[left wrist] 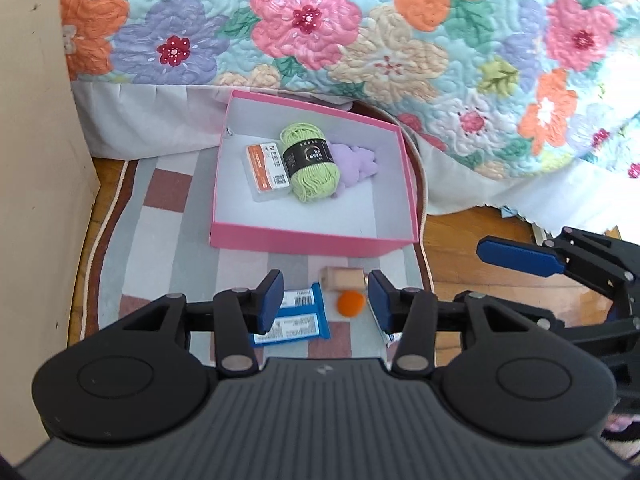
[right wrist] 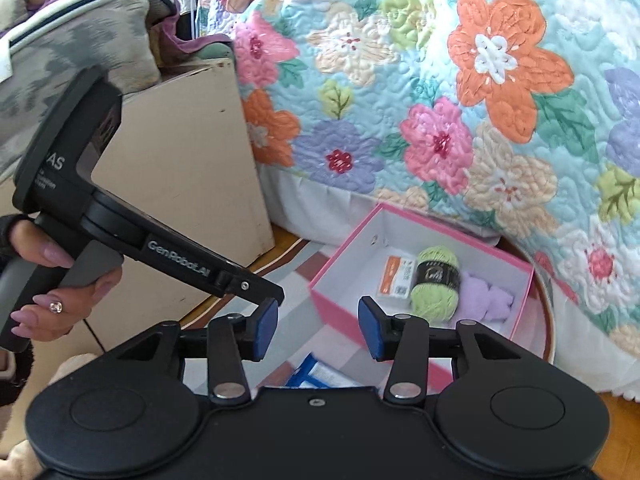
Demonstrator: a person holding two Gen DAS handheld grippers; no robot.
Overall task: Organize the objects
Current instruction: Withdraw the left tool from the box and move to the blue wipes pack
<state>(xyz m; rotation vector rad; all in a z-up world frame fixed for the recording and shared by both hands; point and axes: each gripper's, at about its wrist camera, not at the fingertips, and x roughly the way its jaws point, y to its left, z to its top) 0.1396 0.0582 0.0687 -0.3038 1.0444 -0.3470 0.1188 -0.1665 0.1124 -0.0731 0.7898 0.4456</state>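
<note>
A pink box [left wrist: 304, 246] stands on a checked rug and holds a green yarn skein [left wrist: 310, 160], an orange-and-white plastic case [left wrist: 266, 172] and a lilac plush piece [left wrist: 356, 162]. In front of the box lie a blue packet [left wrist: 300, 316], an orange ball [left wrist: 351, 303] and a small wooden block [left wrist: 344, 279]. My left gripper [left wrist: 326, 300] hangs open above these three, holding nothing. My right gripper [right wrist: 318, 328] is open and empty above the box's near corner [right wrist: 332, 308]. The yarn [right wrist: 436, 284] and blue packet [right wrist: 320, 374] also show in the right wrist view.
A bed with a floral quilt [left wrist: 360, 40] rises right behind the box. A beige cabinet side [left wrist: 36, 160] walls off the left. The rug [left wrist: 168, 216] lies on a wooden floor [left wrist: 472, 240]. A hand [right wrist: 60, 280] holds the left tool's handle.
</note>
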